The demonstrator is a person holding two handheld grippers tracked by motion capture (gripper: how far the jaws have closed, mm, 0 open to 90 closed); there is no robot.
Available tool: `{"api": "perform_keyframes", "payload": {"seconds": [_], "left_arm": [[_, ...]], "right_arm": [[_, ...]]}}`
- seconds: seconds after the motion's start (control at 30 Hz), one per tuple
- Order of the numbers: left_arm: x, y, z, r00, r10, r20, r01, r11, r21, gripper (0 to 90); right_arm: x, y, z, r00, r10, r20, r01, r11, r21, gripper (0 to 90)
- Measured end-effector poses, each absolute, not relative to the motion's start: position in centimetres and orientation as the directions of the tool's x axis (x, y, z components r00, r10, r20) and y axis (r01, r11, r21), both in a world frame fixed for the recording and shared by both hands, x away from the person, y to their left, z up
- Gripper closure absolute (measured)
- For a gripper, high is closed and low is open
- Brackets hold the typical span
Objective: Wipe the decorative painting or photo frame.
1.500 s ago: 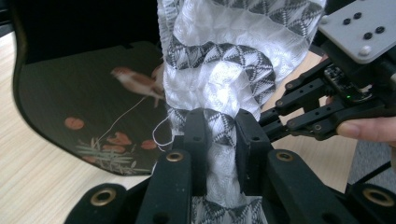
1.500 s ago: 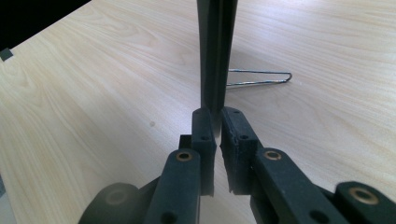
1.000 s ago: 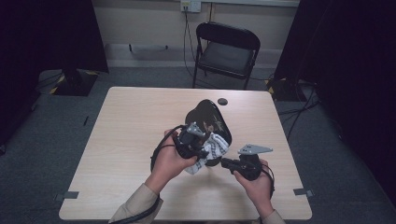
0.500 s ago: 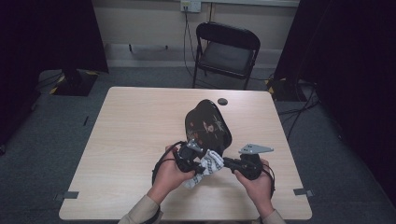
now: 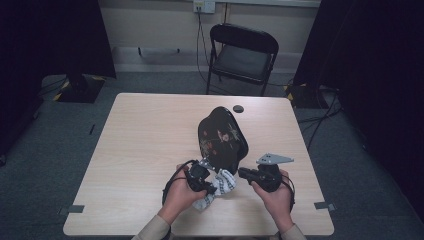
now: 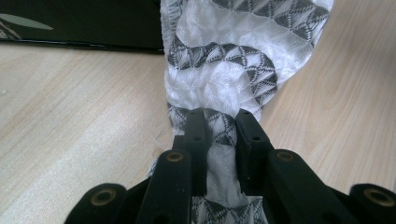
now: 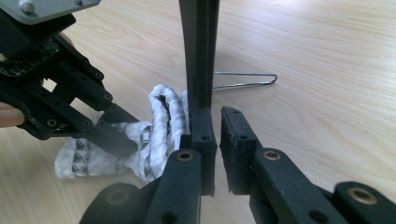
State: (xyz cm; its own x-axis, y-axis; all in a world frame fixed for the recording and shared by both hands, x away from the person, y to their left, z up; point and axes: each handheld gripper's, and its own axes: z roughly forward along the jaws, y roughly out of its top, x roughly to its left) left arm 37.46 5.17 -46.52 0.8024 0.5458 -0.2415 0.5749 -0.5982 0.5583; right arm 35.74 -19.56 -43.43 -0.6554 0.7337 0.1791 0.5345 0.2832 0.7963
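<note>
A black lacquered plate [image 5: 222,137] with a flower pattern stands on edge, tilted, on the wooden table [image 5: 145,135]. My right gripper [image 5: 242,172] is shut on its lower rim; in the right gripper view the plate's thin dark edge [image 7: 198,46] rises straight out of the jaws of that gripper [image 7: 218,121]. My left gripper [image 5: 212,189] is shut on a white cloth with grey triangles [image 5: 222,182], low at the plate's foot. The left gripper view has the cloth [image 6: 224,70] bunched between the jaws of that gripper [image 6: 219,123], and the plate [image 6: 79,23] behind it.
A thin bent wire [image 7: 243,81] lies on the table beyond the plate. A small black round object [image 5: 238,108] sits near the far edge. A black folding chair [image 5: 245,55] stands behind the table. Bare wood stretches to the left.
My left hand has come down with the cloth, from the plate's face to the table at its lower edge. The right gripper and the plate have kept still.
</note>
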Motion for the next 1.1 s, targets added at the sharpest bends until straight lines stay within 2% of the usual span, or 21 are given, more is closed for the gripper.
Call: {"api": "perform_keyframes", "payload": {"seconds": [0.17,0.43,0.47,0.53,0.73,0.87,1.1], "left_arm": [[37.4,5.7,-45.1,0.804,0.547,-0.234,0.567,-0.587,0.578,77.2],[37.9,6.6,-37.9,0.827,0.535,-0.172,0.494,-0.545,0.677,77.1],[37.9,6.6,-37.9,0.827,0.535,-0.172,0.494,-0.545,0.677,77.1],[38.4,6.3,-34.0,0.837,0.53,-0.138,0.449,-0.518,0.728,77.1],[39.1,4.8,-30.1,0.851,0.514,-0.107,0.398,-0.498,0.77,77.0],[39.5,3.9,-29.4,0.853,0.511,-0.102,0.394,-0.504,0.769,77.0],[38.8,3.3,-31.5,0.865,0.487,-0.124,0.399,-0.515,0.758,76.7]], "right_arm": [[35.8,-19.6,-43.6,-0.653,0.736,0.178,0.538,0.285,0.793,84.2],[35.9,-19.5,-43.7,-0.648,0.742,0.172,0.54,0.287,0.791,84.1],[35.9,-19.5,-43.7,-0.648,0.742,0.172,0.54,0.287,0.791,84.1],[35.9,-19.5,-43.8,-0.646,0.744,0.172,0.541,0.288,0.79,84.0],[36.0,-19.5,-43.9,-0.647,0.744,0.17,0.54,0.288,0.791,83.8],[36.0,-19.5,-43.8,-0.647,0.743,0.17,0.539,0.288,0.791,83.8],[36.0,-19.5,-43.7,-0.646,0.743,0.172,0.538,0.284,0.794,83.8]]}}
